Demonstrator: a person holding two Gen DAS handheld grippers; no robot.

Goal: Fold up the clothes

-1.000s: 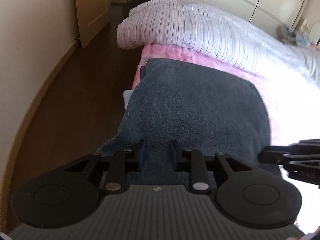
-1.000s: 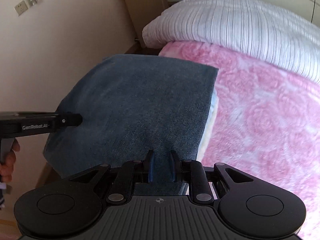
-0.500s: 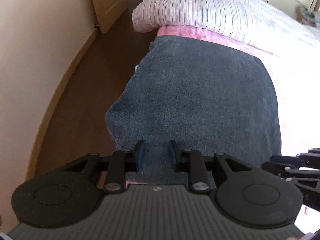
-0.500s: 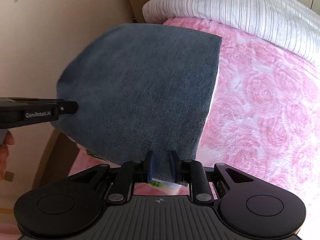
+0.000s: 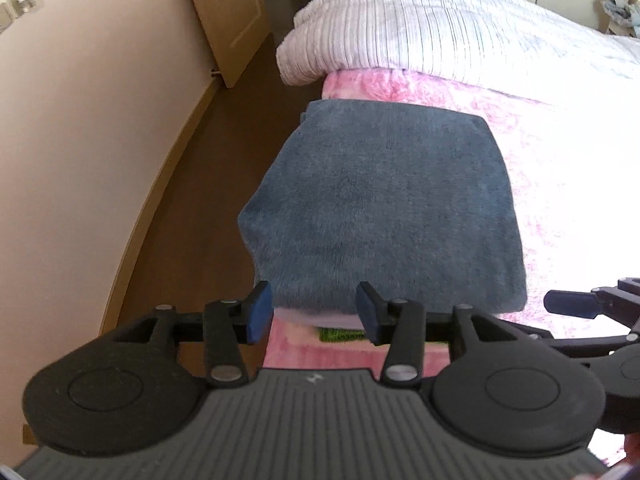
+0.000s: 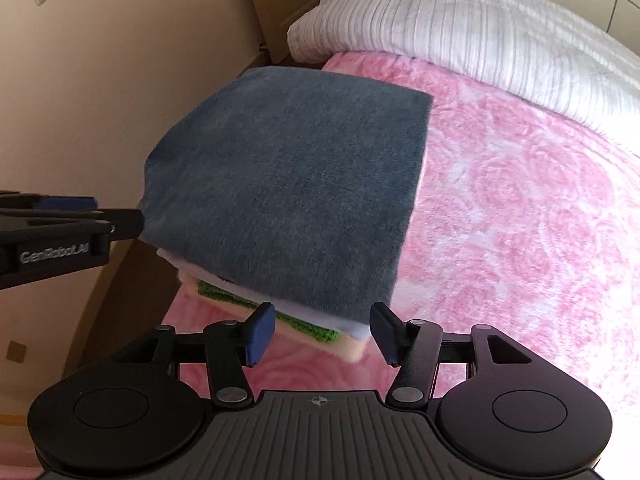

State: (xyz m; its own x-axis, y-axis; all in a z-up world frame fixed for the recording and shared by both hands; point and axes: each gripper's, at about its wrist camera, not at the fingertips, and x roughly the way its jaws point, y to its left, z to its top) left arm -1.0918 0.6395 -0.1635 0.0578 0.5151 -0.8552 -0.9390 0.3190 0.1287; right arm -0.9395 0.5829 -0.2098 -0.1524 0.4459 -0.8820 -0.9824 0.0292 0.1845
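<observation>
A folded grey-blue cloth (image 5: 384,208) (image 6: 296,192) lies flat on top of a small stack of folded cloths (image 6: 316,326) at the bed's left edge; white, green and peach layers peek out beneath it. My left gripper (image 5: 314,314) hovers just before the cloth's near edge, its jaws opening, nothing between the pads. My right gripper (image 6: 322,332) stands over the stack's near corner, jaws opening too, pads clear of the fabric. Each gripper shows at the side of the other's view: the right gripper (image 5: 576,305) and the left gripper (image 6: 80,216).
The stack rests on a pink rose-patterned blanket (image 6: 520,208). A striped white duvet (image 5: 460,28) is bunched at the far end of the bed. A brown wooden floor (image 5: 208,184), a beige wall and a wooden door (image 5: 224,12) lie to the left.
Both grippers let go of the grey-blue cloth and drew back and up. The cloth, held up by its near edge before, now lies flat on the stack.
</observation>
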